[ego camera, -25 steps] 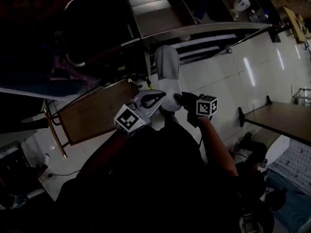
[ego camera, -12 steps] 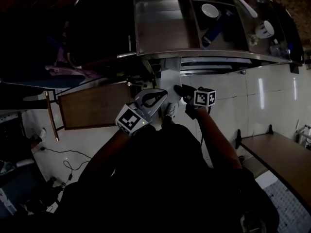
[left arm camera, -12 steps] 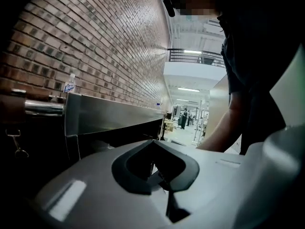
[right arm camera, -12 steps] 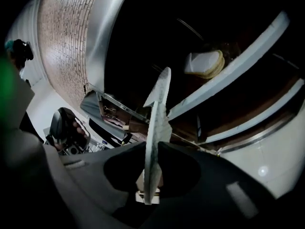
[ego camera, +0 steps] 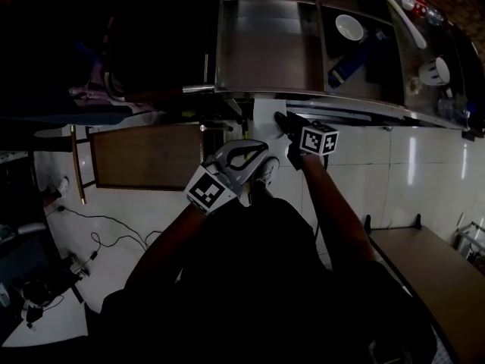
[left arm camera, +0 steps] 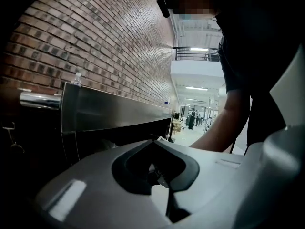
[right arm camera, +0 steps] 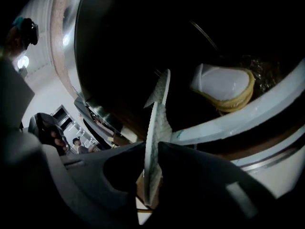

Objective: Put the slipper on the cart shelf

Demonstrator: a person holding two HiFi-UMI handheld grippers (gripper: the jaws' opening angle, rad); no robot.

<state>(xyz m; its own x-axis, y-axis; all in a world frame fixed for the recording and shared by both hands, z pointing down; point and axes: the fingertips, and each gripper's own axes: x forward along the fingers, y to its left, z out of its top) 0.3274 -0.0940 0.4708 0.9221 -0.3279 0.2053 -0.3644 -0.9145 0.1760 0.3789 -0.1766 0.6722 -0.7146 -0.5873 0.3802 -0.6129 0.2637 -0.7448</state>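
A white slipper (ego camera: 264,118) hangs in front of me, its toe end hidden under the steel top edge of the cart (ego camera: 265,48). My right gripper (ego camera: 285,123) is shut on it. In the right gripper view the slipper (right arm camera: 156,128) stands edge-on, pinched between the dark jaws of the right gripper (right arm camera: 152,151), and points into the dark shelf space. A white thing with a yellowish rim (right arm camera: 224,87) lies inside there. My left gripper (ego camera: 256,152) hovers just behind and left of the slipper. In its own view the left gripper (left arm camera: 159,175) is shut with nothing in it.
The cart's top holds a white bowl (ego camera: 350,27), a blue item (ego camera: 350,63) and a white cup (ego camera: 436,70). A low wooden table (ego camera: 144,165) stands left of the cart. Another wooden table (ego camera: 424,256) is at the lower right. Cables (ego camera: 114,237) lie on the tiled floor.
Both grippers and the slipper have come forward to the cart. The slipper hung in full view over the floor; now its front end is under the cart's top edge.
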